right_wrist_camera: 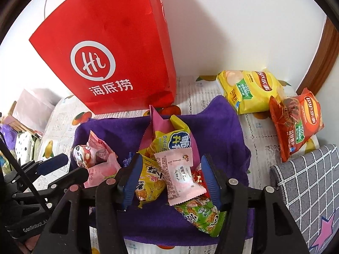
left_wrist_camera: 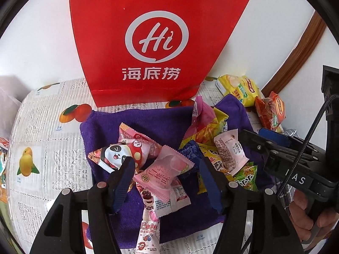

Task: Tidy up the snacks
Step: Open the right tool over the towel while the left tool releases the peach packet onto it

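A: The paper bag (left_wrist_camera: 148, 42) is red with a white circled "Hi" logo and white characters. The towel (left_wrist_camera: 148, 122) is deep purple.

B: The bench cover (left_wrist_camera: 42, 148) is white newsprint pattern with orange and yellow fruit. 1 chip bag (right_wrist_camera: 252, 91) is yellow, the other chip bag (right_wrist_camera: 296, 122) orange-red.

A: The panda packet (left_wrist_camera: 118, 154) is white, black and red; the peach packet (left_wrist_camera: 163, 173) pink; the rice snack (right_wrist_camera: 201, 213) green.

B: The checked cloth (right_wrist_camera: 307, 186) is grey with white lines.

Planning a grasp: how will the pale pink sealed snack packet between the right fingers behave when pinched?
The pale pink sealed snack packet looks puffy, so it would probably give and feel light. Its glossy film may slip. It lies across the yellow snack packet, so lifting could nudge that.
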The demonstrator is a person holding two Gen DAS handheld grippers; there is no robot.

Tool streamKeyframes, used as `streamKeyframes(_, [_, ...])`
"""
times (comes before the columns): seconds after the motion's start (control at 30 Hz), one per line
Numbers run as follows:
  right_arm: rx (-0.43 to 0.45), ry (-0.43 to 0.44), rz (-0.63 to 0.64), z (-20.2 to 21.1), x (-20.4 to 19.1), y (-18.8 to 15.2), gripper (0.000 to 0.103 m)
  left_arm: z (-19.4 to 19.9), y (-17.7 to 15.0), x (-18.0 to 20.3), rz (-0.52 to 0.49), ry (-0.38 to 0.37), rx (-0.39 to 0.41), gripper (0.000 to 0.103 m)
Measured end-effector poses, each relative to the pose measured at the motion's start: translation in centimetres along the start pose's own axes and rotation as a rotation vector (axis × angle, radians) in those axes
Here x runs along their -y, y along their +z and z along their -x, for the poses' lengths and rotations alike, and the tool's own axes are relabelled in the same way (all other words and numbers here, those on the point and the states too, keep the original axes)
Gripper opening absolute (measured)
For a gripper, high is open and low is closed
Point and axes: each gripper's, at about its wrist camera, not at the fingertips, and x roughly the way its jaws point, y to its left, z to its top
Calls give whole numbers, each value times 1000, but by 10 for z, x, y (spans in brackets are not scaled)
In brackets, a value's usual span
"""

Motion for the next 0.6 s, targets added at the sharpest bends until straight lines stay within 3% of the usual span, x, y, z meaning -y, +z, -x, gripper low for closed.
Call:
streamKeyframes(0.3, [3, 2, -5, 3, -1, 1, 57, 6, 1, 0, 9, -11, 6, 62])
streamKeyframes(0.6, [66, 24, -30, 29, -7, -3, 59, 25, 3, 0, 2, 1, 50, 73])
